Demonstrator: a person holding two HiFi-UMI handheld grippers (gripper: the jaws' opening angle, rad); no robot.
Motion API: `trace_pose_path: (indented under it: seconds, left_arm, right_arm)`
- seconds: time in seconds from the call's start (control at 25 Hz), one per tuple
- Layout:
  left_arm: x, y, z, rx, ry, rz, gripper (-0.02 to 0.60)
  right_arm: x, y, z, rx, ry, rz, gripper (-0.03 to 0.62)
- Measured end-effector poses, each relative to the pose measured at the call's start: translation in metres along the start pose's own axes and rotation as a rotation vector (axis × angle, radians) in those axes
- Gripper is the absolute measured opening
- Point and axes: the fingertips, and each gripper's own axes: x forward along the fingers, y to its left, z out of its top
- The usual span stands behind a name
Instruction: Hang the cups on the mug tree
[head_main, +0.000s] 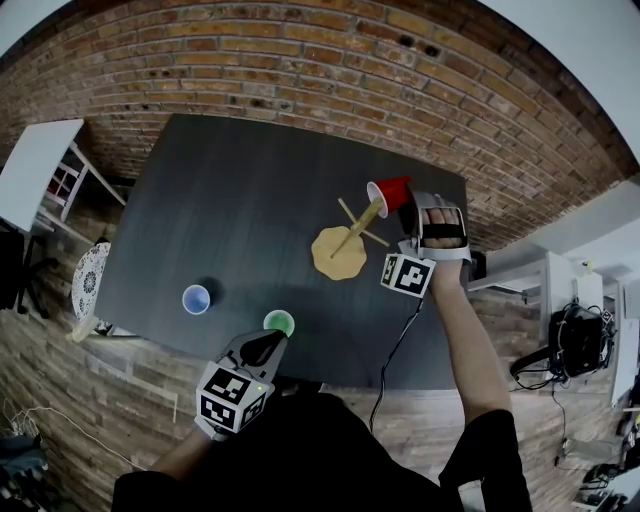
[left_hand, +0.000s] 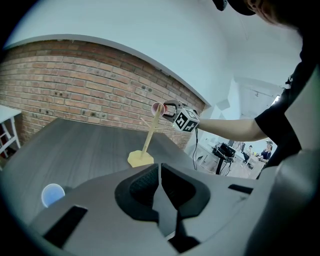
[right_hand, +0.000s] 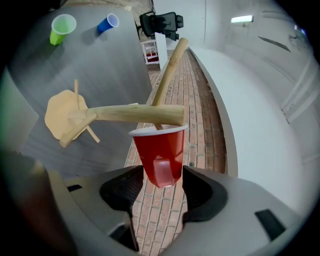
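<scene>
My right gripper (right_hand: 162, 172) is shut on the lower part of a red cup (right_hand: 161, 150). I hold the cup sideways at the top of the wooden mug tree (right_hand: 127, 114), its rim against the trunk's tip, and a short peg pokes into its mouth. In the head view the red cup (head_main: 390, 192) and right gripper (head_main: 412, 207) are at the tree's upper end, above its tan base (head_main: 338, 255). A blue cup (head_main: 196, 299) and a green cup (head_main: 279, 322) stand near the table's front edge. My left gripper (head_main: 270, 341) is shut on nothing just short of the green cup.
The dark table (head_main: 240, 190) stands against a brick wall (head_main: 300, 60). A white shelf unit (head_main: 40, 165) and a white patterned seat (head_main: 88, 280) are off its left end. A cable (head_main: 397, 348) hangs from the right gripper over the front edge. A desk with equipment (head_main: 575, 340) is at the right.
</scene>
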Motion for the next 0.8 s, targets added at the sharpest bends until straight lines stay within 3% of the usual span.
trace_pose_path:
  seconds: [0.64, 0.8]
  left_arm:
    - [0.0, -0.01, -0.004, 0.0, 0.004, -0.005, 0.029]
    - [0.0, -0.015, -0.006, 0.004, 0.006, -0.015, 0.029]
  right_arm:
    - [-0.025, -0.008, -0.018, 0.094, 0.017, -0.022, 0.252]
    - [-0.042, -0.014, -0.027, 0.191, 0.026, -0.029, 0.252]
